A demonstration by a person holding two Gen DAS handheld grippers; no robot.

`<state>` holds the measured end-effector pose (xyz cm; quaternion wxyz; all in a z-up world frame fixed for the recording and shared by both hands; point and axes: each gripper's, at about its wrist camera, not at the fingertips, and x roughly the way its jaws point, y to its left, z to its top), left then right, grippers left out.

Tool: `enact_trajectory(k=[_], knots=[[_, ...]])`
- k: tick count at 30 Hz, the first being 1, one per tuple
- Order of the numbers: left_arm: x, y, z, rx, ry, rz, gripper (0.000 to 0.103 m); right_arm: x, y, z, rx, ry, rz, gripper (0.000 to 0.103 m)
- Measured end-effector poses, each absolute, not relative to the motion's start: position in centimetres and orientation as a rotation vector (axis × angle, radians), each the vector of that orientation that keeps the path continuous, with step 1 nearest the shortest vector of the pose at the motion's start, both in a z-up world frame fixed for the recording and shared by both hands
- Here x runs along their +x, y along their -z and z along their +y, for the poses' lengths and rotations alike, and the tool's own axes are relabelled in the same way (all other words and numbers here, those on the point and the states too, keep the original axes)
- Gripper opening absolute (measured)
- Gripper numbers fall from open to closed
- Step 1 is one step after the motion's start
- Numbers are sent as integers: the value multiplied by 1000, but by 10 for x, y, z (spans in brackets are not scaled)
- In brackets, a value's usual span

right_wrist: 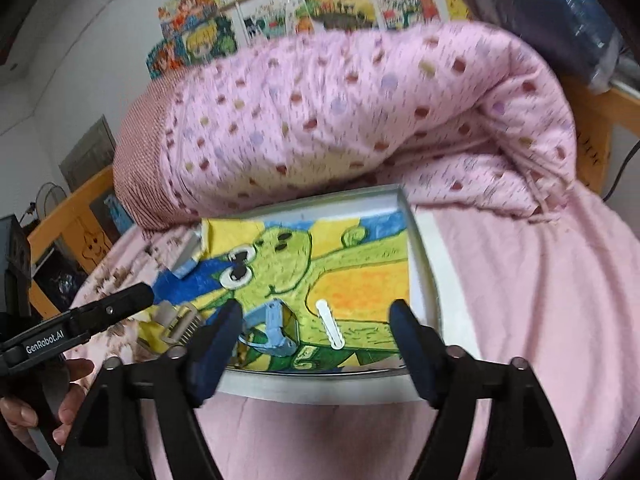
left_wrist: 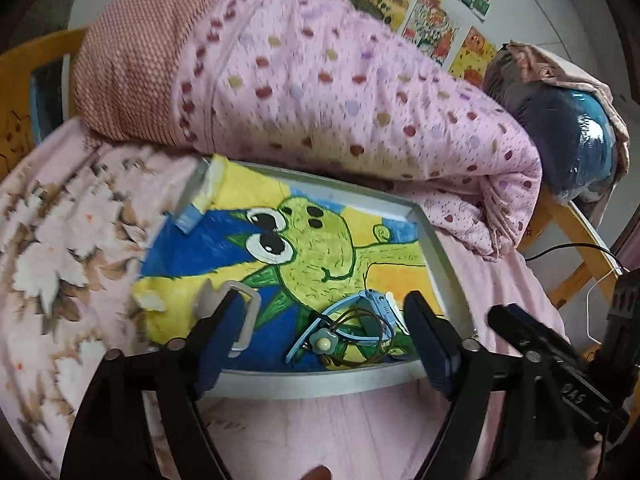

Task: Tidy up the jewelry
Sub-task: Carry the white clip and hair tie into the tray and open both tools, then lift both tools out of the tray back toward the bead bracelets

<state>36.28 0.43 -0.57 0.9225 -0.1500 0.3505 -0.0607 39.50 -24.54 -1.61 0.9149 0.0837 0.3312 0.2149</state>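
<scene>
A framed frog painting (left_wrist: pixel 436 256) lies flat on the pink bed and holds the jewelry. In the left wrist view a light blue watch (left_wrist: pixel 378 306), a brown cord necklace (left_wrist: pixel 360 322) with a flower charm (left_wrist: pixel 323 343), and a clear rectangular buckle (left_wrist: pixel 252 316) lie near its front edge. My left gripper (left_wrist: pixel 324 320) is open, its fingers either side of the watch and cord. In the right wrist view my right gripper (right_wrist: pixel 316 322) is open over the painting (right_wrist: pixel 416 256), with the watch (right_wrist: pixel 276 330) by its left finger and a white hair clip (right_wrist: pixel 330 328) between the fingers.
A rolled pink dotted quilt (left_wrist: pixel 340 92) lies right behind the frame. A blue wrapped bundle (left_wrist: pixel 576 136) sits at the right on the wooden bed rail (left_wrist: pixel 568 232). Drawings hang on the wall behind. Pink sheet (right_wrist: pixel 540 300) surrounds the frame.
</scene>
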Motion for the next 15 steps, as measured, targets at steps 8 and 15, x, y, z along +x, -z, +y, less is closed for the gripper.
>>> enact_trajectory(k=[8, 15], knots=[[307, -30, 1, -269, 71, 594, 102, 336, -26, -255, 136, -449, 532, 103], [260, -43, -1, -195, 57, 558, 102, 276, -45, -256, 21, -421, 427, 103]])
